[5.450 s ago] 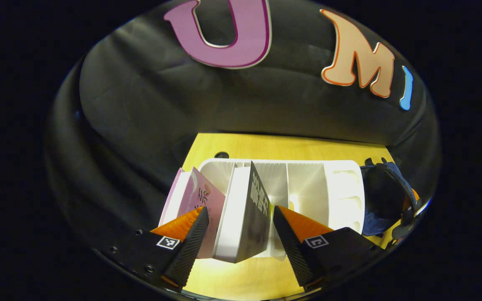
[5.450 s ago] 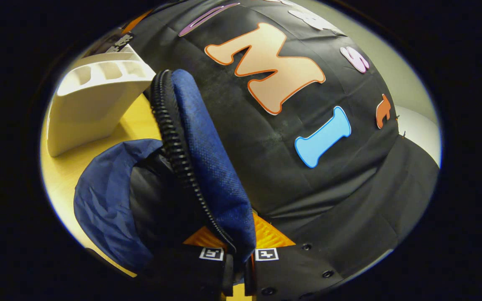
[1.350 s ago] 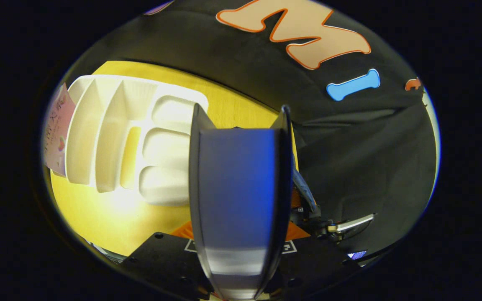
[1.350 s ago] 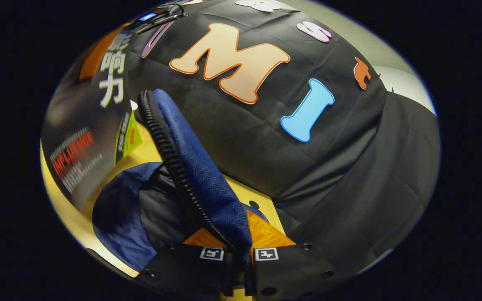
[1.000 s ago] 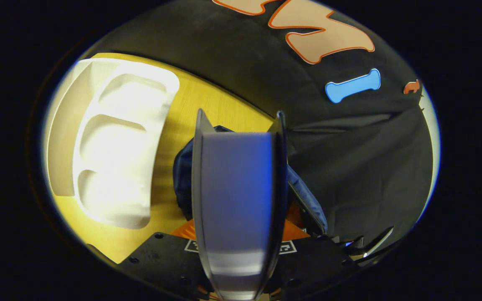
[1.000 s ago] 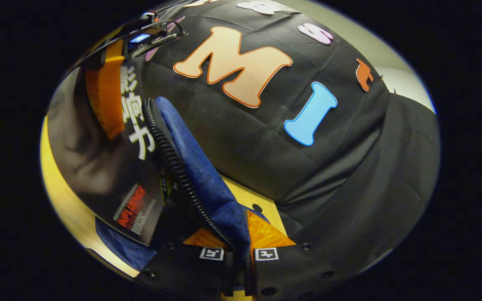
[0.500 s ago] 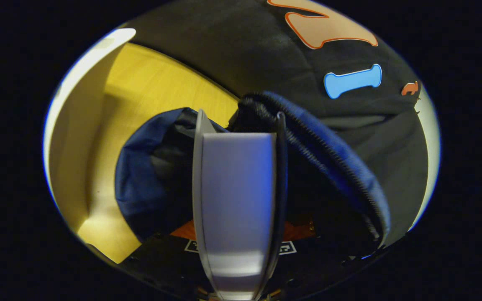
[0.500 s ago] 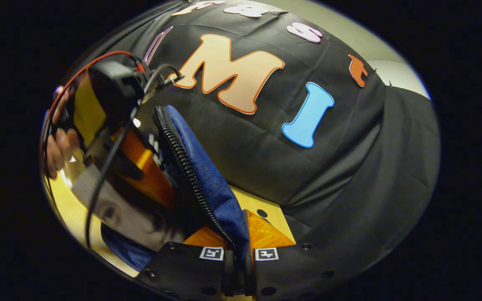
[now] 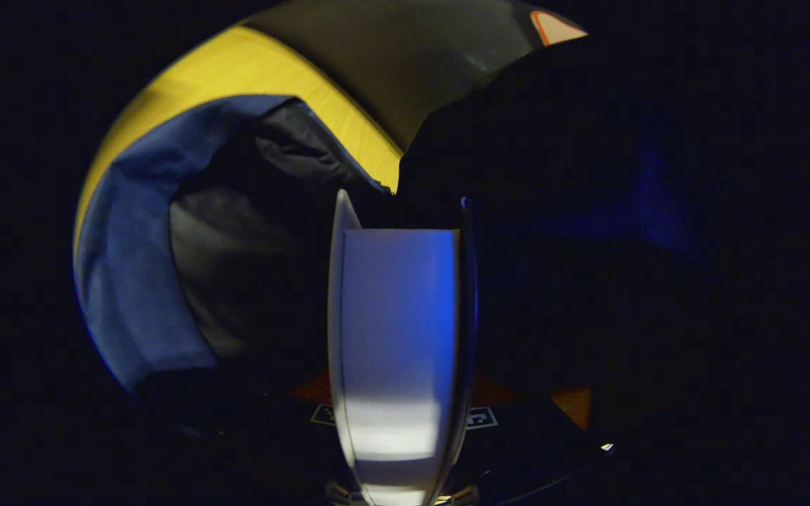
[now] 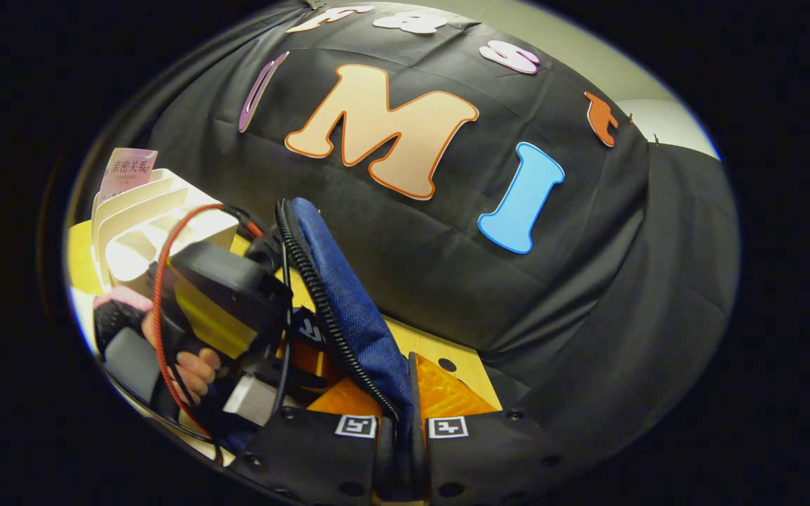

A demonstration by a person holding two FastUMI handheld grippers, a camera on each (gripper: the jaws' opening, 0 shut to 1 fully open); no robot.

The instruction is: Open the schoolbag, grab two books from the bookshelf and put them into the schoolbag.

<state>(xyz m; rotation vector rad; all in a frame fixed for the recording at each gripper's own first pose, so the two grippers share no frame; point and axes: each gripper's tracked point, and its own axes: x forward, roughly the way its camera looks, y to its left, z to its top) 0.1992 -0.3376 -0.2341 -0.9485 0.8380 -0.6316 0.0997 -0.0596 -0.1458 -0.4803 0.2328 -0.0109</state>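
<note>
Left tool (image 9: 398,422): pinching a book (image 9: 394,330) upright at lower centre, inside the schoolbag's (image 9: 124,281) dark opening.
Right tool (image 10: 399,429): pressed together on the schoolbag's zipper edge (image 10: 338,295), lower centre.
Bookshelf (image 10: 138,225): on the table (image 10: 461,365), left edge, holding a pink book (image 10: 127,169).

Blue schoolbag (image 10: 349,309) with black zip, white bookshelf (image 10: 145,218), pink book (image 10: 127,169), yellow wooden table (image 9: 257,70).
</note>
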